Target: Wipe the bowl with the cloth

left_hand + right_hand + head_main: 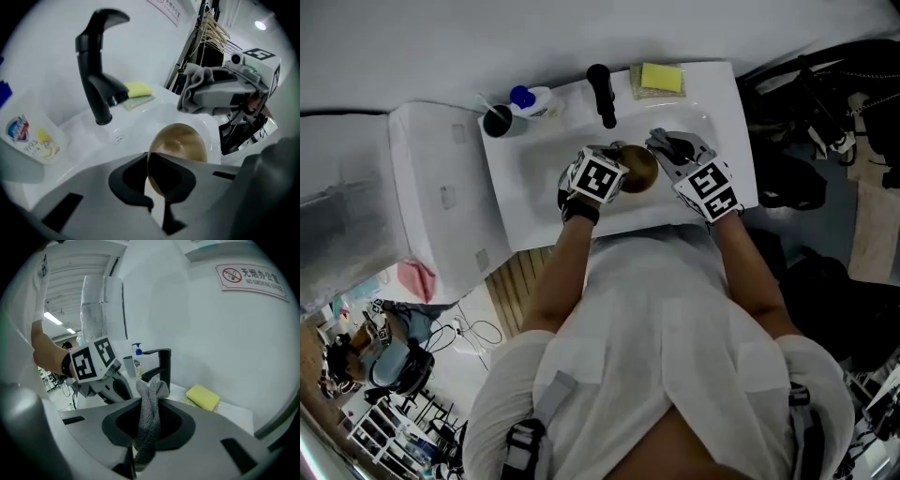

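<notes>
While facing the sink [546, 178], holds the bowl [639, 171] tilted above the basin with the left gripper [622, 169], fingers pinched tight on its near rim. Grips the cloth [150, 416] in the right gripper [138, 451], fingers pressed together on the bunched fabric, with a loose end sticking out in front. Has that cloth just beside the bowl's far rim; cannot tell whether touching. Shows a sponge [661, 77] on the ledge right of the tap [602, 94], with a bottle [532, 99] and a cup [499, 121] to its left.
</notes>
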`<state>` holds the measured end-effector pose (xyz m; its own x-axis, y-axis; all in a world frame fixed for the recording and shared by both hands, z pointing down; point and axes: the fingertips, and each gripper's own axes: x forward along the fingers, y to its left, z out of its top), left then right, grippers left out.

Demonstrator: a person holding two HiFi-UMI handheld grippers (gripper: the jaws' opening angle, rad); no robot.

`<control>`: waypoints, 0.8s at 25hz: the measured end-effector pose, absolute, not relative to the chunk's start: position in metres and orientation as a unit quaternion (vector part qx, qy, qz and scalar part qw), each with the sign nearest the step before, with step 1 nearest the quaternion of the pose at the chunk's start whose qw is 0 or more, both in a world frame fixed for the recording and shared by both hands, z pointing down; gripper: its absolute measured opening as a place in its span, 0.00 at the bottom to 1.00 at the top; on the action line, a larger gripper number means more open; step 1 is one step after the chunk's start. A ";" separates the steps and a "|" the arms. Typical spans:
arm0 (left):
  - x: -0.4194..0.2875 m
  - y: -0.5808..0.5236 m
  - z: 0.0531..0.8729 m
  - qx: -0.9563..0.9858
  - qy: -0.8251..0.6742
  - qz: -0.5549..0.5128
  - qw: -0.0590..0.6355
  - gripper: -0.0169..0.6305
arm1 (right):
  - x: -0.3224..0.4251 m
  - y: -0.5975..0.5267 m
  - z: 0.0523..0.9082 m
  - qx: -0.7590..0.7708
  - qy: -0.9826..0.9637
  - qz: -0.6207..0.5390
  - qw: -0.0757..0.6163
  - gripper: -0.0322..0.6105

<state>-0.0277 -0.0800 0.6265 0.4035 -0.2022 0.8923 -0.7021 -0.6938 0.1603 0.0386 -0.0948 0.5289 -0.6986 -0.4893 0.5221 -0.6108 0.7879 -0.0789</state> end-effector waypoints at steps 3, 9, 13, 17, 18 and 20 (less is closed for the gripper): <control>-0.023 -0.084 0.603 0.800 -0.291 0.465 0.244 0.05 | 0.028 -0.095 0.524 0.290 -0.916 0.114 0.254 0.16; -0.017 -0.088 0.579 0.809 -0.299 0.449 0.235 0.05 | 0.017 -0.095 0.518 0.269 -0.913 0.046 0.304 0.30; -0.021 -0.091 0.574 0.809 -0.306 0.437 0.248 0.05 | 0.006 -0.085 0.522 0.233 -0.913 0.015 0.335 0.37; -0.021 -0.094 0.568 0.813 -0.307 0.422 0.260 0.05 | 0.002 -0.080 0.529 0.210 -0.908 0.000 0.362 0.41; -0.022 -0.094 0.567 0.811 -0.308 0.423 0.261 0.05 | 0.002 -0.081 0.528 0.210 -0.909 0.003 0.359 0.42; -0.025 -0.094 0.570 0.806 -0.309 0.429 0.264 0.05 | 0.003 -0.084 0.520 0.212 -0.914 0.024 0.344 0.44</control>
<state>-0.0253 -0.0944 0.5695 0.4400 -0.2724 0.8557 -0.7254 -0.6694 0.1599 0.0030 -0.0841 0.5203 -0.6736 -0.3712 0.6391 -0.4036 0.9091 0.1026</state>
